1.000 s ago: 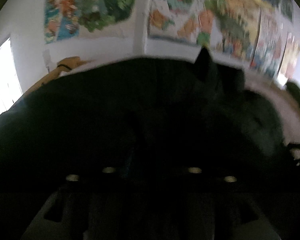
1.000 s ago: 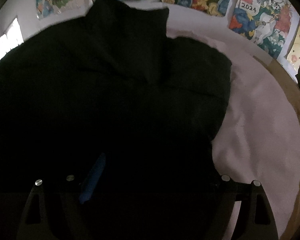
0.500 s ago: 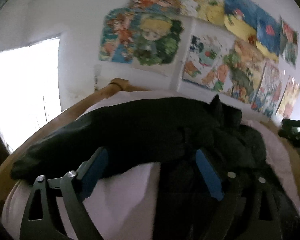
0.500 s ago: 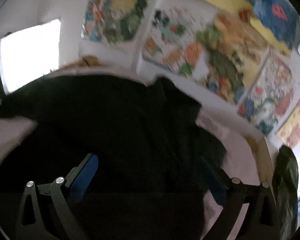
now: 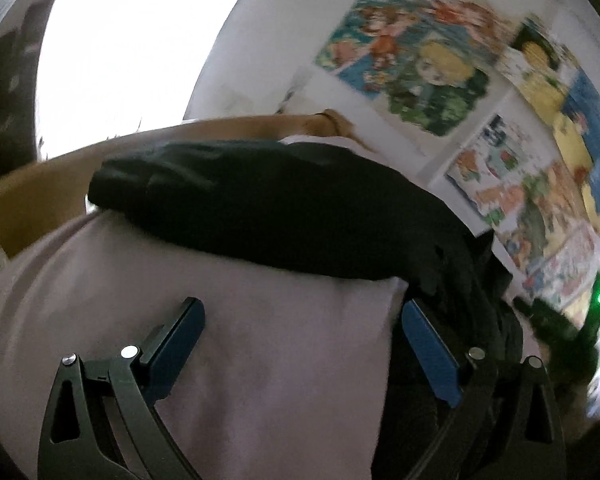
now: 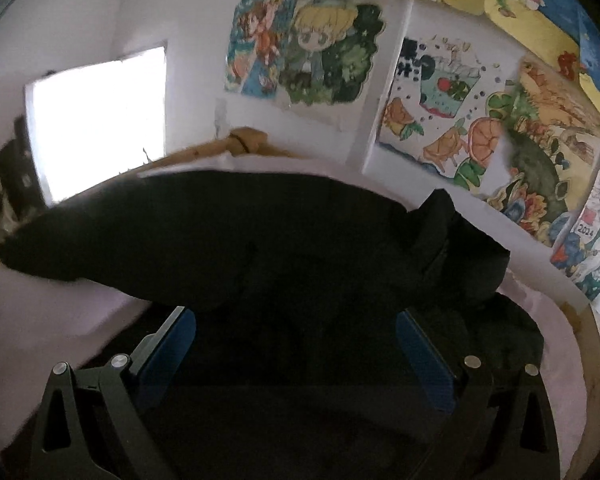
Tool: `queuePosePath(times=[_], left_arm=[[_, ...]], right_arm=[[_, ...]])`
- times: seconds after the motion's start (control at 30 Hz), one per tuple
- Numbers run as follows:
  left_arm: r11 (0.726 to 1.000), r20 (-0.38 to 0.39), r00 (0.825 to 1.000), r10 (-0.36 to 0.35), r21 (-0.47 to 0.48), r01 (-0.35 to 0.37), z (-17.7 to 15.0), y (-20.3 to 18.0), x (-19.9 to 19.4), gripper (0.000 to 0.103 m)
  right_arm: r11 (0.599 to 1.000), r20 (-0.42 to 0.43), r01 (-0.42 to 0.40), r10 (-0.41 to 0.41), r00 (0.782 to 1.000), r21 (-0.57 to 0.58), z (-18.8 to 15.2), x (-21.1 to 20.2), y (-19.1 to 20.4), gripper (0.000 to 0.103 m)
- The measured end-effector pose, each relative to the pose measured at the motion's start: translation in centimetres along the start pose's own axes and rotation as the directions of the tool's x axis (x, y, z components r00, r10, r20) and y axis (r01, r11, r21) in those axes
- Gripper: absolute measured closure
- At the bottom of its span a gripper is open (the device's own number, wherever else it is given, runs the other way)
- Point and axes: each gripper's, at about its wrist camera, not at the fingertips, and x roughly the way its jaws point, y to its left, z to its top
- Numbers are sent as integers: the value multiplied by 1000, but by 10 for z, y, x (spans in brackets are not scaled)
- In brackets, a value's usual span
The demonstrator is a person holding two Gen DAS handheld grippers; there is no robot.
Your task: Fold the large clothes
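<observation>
Item: black garment [image 5: 284,216], large, laid across a bed [image 5: 228,360] covered in pale lilac sheet; one long dark part is stretched toward the wooden bed frame [image 5: 40,196] on the window side, the bulk is bunched toward the poster wall [image 6: 440,112].

Risks, as judged:
- The stretched part is seen close to the bed edge; a slide over the frame could be caused by a careless tug.
- The bunched end is rumpled; a crooked fold would be caused if a single layer is pinched instead of the full thickness.
- Black on black hides seams and hems in the right view; a wrong edge could be taken.

Left tool [image 5: 300,344]: jaws are spread wide and opening further; nothing is held. Bare sheet lies between the blue pads [image 5: 180,344]; the right pad is seen against dark cloth, contact not determinable.

Right tool [image 6: 296,344]: jaws spread wide, nothing gripped. It is placed over the garment's dark mass; touching or hovering cannot be told.
</observation>
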Motion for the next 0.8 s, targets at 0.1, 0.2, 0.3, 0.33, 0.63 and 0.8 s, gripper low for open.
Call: queuePosePath(times=[0.1,0.2,0.3,0.33,0.63,0.8], left_arm=[[999,49,999,17,-48,-15,5,13,2,6],[993,92,995,43,-114,-32,9,24,6,6],[986,122,990,73,-157,-53,13,31,13,6],[986,130,988,86,-154,-66,13,31,15,6],[981,235,964,125,-174,-85,5,33,16,50],[969,223,969,109,-242,-53,14,49,20,88]], right_arm=[[999,-11,42,-42,999,-6,-13,37,4,2],[998,-46,64,-63,997,19,-26,71,4,2],[997,-114,63,-57,992,48,-38,105,-1,2],[997,-126,53,-46,991,56,-42,113,-3,1],[996,-116,70,-64,991,46,-64,136,-5,0],[997,-111,67,-62,992,46,-66,138,-5,0]])
